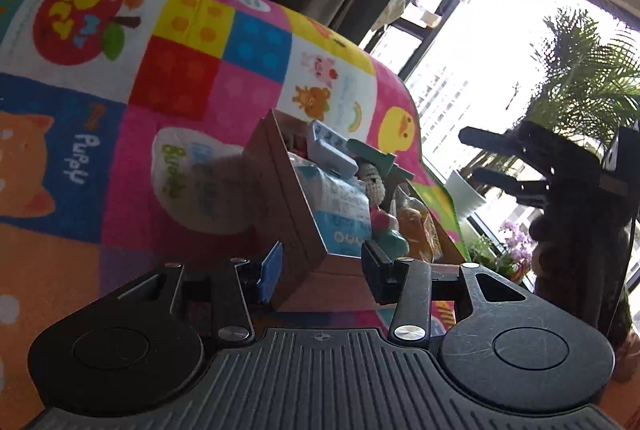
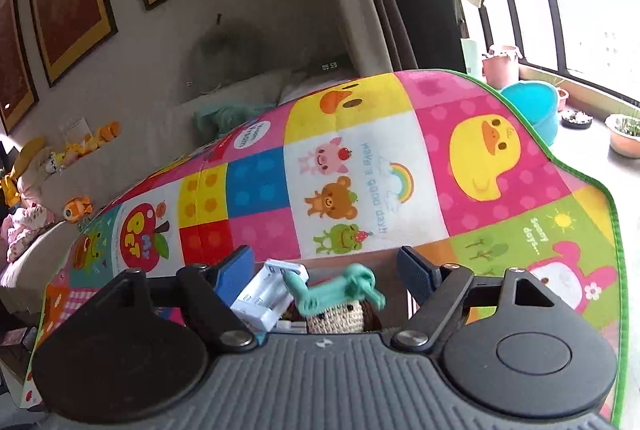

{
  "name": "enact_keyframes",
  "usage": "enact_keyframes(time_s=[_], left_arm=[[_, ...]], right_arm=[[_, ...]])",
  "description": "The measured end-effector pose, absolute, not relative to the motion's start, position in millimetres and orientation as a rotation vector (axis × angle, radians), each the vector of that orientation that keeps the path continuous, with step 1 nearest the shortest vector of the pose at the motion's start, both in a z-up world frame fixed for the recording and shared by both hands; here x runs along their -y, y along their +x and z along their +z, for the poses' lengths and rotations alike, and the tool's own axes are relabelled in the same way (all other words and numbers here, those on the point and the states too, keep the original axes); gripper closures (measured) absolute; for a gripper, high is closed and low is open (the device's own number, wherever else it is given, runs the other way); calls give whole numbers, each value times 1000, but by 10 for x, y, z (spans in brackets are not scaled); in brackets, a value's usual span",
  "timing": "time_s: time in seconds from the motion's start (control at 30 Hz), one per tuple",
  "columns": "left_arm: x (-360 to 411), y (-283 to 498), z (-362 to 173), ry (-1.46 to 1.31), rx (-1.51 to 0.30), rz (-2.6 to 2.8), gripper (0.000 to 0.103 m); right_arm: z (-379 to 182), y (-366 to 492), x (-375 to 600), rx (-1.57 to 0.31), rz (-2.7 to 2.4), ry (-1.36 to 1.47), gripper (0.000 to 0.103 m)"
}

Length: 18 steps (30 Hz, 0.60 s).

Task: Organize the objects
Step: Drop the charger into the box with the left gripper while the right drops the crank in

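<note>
A brown cardboard box (image 1: 288,197) stands on the colourful play mat (image 1: 180,77), packed with a grey-white case (image 1: 330,149), a blue-white packet (image 1: 344,213), a teal toy (image 1: 376,157) and a crocheted doll (image 1: 372,177). My left gripper (image 1: 320,270) is open, its fingers on either side of the box's near corner. My right gripper (image 2: 324,270) is open just above the box contents: the white case (image 2: 268,294), the teal toy (image 2: 340,290) and the crocheted doll (image 2: 340,318). The right gripper also shows in the left wrist view (image 1: 480,157), open.
A white plastic bag (image 1: 192,181) lies on the mat left of the box. The mat's green edge (image 2: 592,181) drops off at right. Plant pots (image 2: 624,133) and a blue tub (image 2: 536,105) stand by the window. Plush toys (image 2: 80,205) lie at left.
</note>
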<state>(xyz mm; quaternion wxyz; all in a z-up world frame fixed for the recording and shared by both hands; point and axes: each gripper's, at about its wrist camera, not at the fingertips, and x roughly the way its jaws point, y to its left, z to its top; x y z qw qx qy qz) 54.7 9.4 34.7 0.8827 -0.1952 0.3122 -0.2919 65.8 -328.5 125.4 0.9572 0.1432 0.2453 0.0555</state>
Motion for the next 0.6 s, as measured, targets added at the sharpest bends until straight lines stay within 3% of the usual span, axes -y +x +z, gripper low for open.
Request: enact_keyframes(time_s=[0.3, 0.4, 0.6], left_arm=[[56, 560, 407, -404, -622, -618, 56], [133, 630, 478, -381, -610, -598, 55], [448, 1008, 409, -190, -746, -392, 55]], right_arm=[[745, 112, 3480, -582, 60, 229, 18], [604, -23, 3435, -616, 111, 189, 9], [366, -166, 3140, -636, 176, 20, 6]])
